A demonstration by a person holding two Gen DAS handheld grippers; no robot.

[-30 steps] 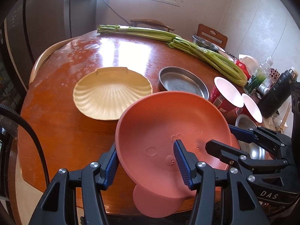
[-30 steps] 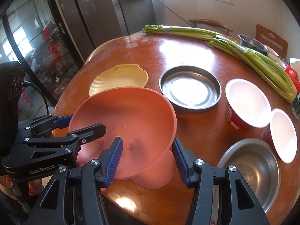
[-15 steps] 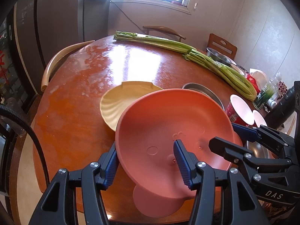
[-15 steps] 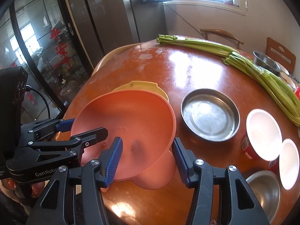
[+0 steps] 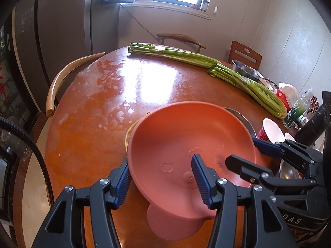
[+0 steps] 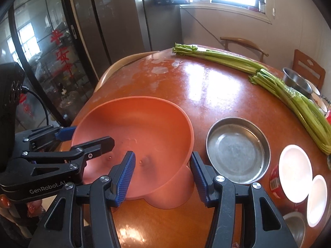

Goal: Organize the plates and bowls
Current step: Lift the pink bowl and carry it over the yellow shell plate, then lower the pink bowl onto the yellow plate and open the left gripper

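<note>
Pink plate [image 5: 186,140], held tilted above round red-brown surface [image 5: 99,128]; left gripper [image 5: 160,184] and right gripper [image 6: 162,174] each clamp its near rim, fingers narrow. It hides all but a sliver of yellow dish [image 5: 128,133]. Steel pan [image 6: 238,149] just beside, celery [image 6: 289,99] beyond. Window, dark cabinets behind. "GenRobot.AI" legible; "DAS" cut off.

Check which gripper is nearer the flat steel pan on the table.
Right. The right gripper clamps the pink plate's edge on the side next to the steel pan. The left gripper holds the plate's opposite side, farther from it.
</note>
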